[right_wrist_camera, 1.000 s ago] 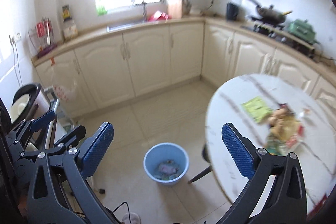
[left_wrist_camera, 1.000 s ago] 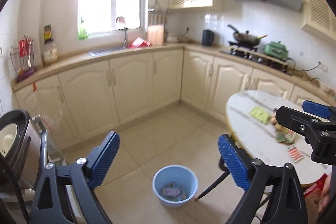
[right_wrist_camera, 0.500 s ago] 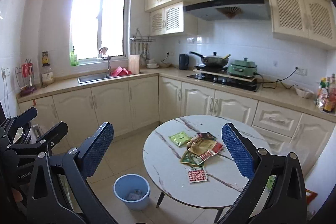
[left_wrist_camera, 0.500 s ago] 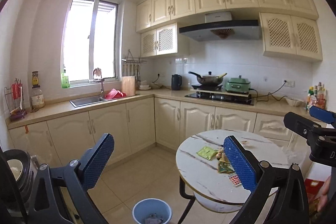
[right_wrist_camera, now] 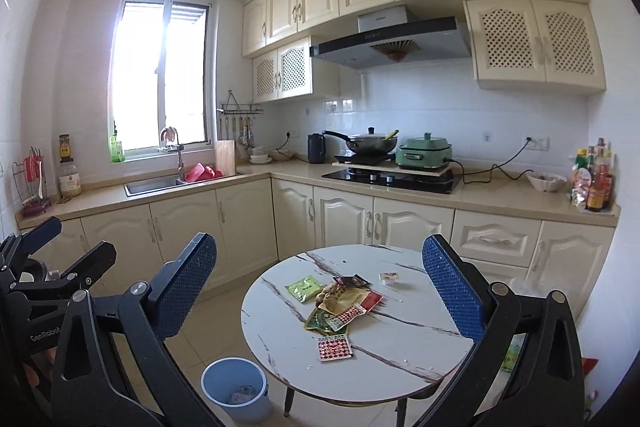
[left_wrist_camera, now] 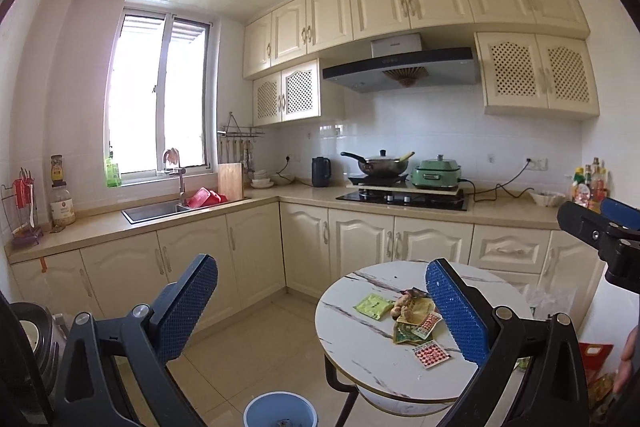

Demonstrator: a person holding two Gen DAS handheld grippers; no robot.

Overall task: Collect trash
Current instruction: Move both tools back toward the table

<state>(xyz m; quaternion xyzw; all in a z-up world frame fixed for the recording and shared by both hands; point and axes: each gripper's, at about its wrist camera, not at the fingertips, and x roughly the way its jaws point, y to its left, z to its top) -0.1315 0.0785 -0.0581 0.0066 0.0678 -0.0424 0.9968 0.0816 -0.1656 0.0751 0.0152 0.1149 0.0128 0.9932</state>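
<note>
Both cameras, aimed down at the blue bin (right_wrist_camera: 234, 391) on the floor a second ago, now look level across the kitchen at the round table (right_wrist_camera: 400, 339). The left gripper (left_wrist_camera: 320, 311) has just opened to full spread; nothing sits between its jaws. The right gripper (right_wrist_camera: 320, 291) is also spread wide and empty. This indicates a return for the next pickup.

Remaining trash: a wrapper pile (right_wrist_camera: 340, 301) at table centre, a red-checked packet (right_wrist_camera: 334, 347) nearer, and a small cup (right_wrist_camera: 389, 277) farther right. The bin stands near-left of the table. Its contents are indistinct, probably wrappers. The left view crops the bin.
</note>
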